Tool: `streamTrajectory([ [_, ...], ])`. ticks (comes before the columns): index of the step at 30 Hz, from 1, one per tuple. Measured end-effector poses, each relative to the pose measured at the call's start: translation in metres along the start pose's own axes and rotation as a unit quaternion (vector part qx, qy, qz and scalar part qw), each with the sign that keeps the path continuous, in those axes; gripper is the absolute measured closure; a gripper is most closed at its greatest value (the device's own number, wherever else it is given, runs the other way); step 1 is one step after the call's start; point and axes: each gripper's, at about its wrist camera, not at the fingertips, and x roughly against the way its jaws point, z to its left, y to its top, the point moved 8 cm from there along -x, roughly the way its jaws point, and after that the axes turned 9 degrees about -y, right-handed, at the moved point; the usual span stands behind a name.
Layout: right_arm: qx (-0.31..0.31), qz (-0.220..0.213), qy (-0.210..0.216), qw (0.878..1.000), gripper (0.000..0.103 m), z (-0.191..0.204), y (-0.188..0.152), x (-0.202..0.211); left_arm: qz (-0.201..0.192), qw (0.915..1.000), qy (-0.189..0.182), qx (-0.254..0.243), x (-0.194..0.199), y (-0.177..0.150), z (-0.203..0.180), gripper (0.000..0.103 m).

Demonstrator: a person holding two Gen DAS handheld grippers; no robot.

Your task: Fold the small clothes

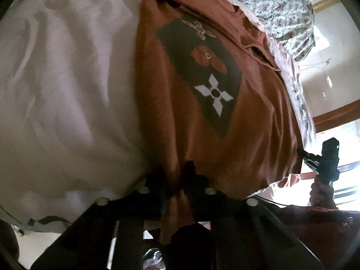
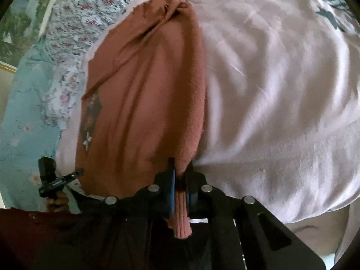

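Note:
A rust-orange small shirt (image 1: pixel 258 123) with a dark print panel and a white flower lies flat on the bed. My left gripper (image 1: pixel 177 180) is shut on the near edge of it, and orange cloth hangs down between the fingers. In the right wrist view the same shirt (image 2: pixel 146 101) runs away from me, and my right gripper (image 2: pixel 180 180) is shut on its near hem, a ribbed strip bunched between the blue pads. Each gripper shows in the other's view at the shirt's other near corner: the right gripper (image 1: pixel 301 151) and the left gripper (image 2: pixel 78 171), each held by a hand.
A pale pink sheet (image 1: pixel 67 90) (image 2: pixel 281 90) covers the bed around the shirt. Floral cloth (image 1: pixel 276 6) (image 2: pixel 74 22) lies bunched beyond the shirt's far side. Light blue fabric (image 2: pixel 22 112) lies at the left. Wooden trim (image 1: pixel 337 114) and bright floor show past the bed's edge.

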Motion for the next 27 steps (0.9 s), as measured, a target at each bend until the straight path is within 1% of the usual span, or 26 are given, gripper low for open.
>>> streamTrajectory([
  [2, 0.003, -0.004, 0.007, 1.000, 0.095, 0.001, 0.000, 0.007, -0.003, 1.0000, -0.007, 0.000, 0.004, -0.003, -0.003, 0.097],
  [7, -0.015, -0.011, 0.016, 1.000, 0.096, -0.004, 0.003, 0.019, -0.020, 0.9996, -0.019, 0.002, 0.011, -0.003, -0.008, 0.099],
  [9, -0.026, -0.026, 0.033, 0.999, 0.096, -0.001, 0.008, 0.028, -0.033, 0.9991, -0.028, 0.007, 0.018, 0.004, -0.009, 0.099],
  [11, -0.036, -0.043, 0.057, 0.997, 0.096, 0.007, 0.017, 0.038, -0.055, 0.9976, -0.042, 0.005, 0.032, 0.014, -0.016, 0.100],
  [13, -0.041, -0.056, 0.074, 0.995, 0.096, 0.015, 0.028, 0.046, -0.086, 0.9949, -0.053, 0.000, 0.049, 0.029, -0.028, 0.100],
  [16, -0.047, -0.082, 0.095, 0.991, 0.096, 0.028, 0.053, 0.061, -0.128, 0.9892, -0.072, -0.001, 0.073, 0.052, -0.042, 0.100],
  [20, -0.044, -0.122, 0.108, 0.986, 0.096, 0.044, 0.097, 0.082, -0.174, 0.9819, -0.074, -0.016, 0.098, 0.090, -0.060, 0.100],
  [23, -0.036, -0.143, 0.107, 0.983, 0.096, 0.057, 0.129, 0.090, -0.202, 0.9759, -0.079, -0.024, 0.108, 0.124, -0.069, 0.100],
  [24, -0.034, -0.149, 0.107, 0.983, 0.096, 0.060, 0.145, 0.090, -0.212, 0.9735, -0.081, -0.029, 0.108, 0.139, -0.072, 0.100],
  [27, -0.027, -0.160, 0.090, 0.983, 0.096, 0.066, 0.182, 0.082, -0.229, 0.9700, -0.071, -0.039, 0.102, 0.179, -0.079, 0.100],
])
